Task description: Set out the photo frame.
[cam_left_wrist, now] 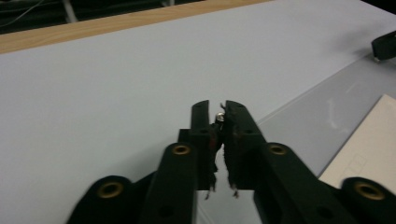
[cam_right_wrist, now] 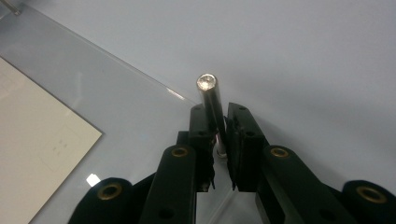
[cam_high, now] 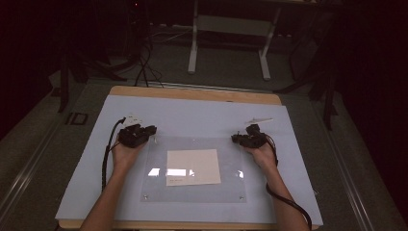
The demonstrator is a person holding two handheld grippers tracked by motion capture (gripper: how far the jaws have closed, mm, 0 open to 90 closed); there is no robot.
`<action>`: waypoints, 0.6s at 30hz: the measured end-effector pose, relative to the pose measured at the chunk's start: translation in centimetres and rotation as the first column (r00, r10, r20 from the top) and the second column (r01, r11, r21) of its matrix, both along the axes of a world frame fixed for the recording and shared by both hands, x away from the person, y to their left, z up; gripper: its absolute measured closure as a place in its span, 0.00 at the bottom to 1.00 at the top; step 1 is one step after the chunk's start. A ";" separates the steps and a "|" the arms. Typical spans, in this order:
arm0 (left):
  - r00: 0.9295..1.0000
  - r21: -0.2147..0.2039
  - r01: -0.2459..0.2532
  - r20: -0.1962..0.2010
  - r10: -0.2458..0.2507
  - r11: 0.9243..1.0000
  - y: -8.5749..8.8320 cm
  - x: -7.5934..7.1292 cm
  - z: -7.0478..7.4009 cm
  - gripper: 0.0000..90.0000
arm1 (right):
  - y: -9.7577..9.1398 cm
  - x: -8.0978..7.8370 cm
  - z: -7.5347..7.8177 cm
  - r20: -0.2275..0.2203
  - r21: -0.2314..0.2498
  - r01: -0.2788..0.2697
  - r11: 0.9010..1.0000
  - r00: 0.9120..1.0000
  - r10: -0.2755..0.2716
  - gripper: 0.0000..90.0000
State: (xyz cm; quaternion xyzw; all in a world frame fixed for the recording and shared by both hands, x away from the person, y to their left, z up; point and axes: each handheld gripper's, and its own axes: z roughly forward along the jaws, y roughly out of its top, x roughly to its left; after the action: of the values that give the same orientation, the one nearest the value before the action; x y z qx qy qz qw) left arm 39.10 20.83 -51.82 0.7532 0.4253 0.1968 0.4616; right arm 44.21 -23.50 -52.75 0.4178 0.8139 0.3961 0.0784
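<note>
Left gripper [cam_left_wrist: 217,116] pinches a small silver screw [cam_left_wrist: 218,116] at the clear sheet's [cam_high: 231,149] far-left corner; right gripper [cam_right_wrist: 218,116] clamps a metal pin [cam_right_wrist: 210,100] by its far-right corner.

hidden: small silver metal piece [cam_left_wrist: 219,116] mostly covered between the left gripper [cam_left_wrist: 217,108] jaws | hidden: lower end of shiny metal cylinder rod [cam_right_wrist: 211,105] inside the right gripper [cam_right_wrist: 219,112] | cut off: cream paper sheet [cam_left_wrist: 369,144] by right edge | too small: print on that sheet
</note>
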 end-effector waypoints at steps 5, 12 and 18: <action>1.000 0.001 0.000 0.009 0.000 1.000 0.0 -0.1 -0.1 0.94 | 0.0 -0.1 0.0 0.009 -0.004 0.001 1.000 1.000 -0.001 0.89; 1.000 0.025 0.001 -0.003 -0.001 1.000 -0.1 -0.2 -0.5 0.91 | -0.6 -1.2 0.8 0.130 0.024 0.018 1.000 0.991 -0.021 0.81; 1.000 0.010 -0.011 0.001 0.011 1.000 -0.2 -0.1 -0.6 0.93 | -0.6 -1.4 1.3 0.187 0.019 0.004 1.000 0.982 -0.007 0.85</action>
State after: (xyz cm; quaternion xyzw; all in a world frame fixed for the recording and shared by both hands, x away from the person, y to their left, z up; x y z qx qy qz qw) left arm 38.97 20.66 -52.42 0.7531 0.4281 0.2019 0.4570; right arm 42.78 -24.11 -51.41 0.3817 0.7982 0.4407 0.1516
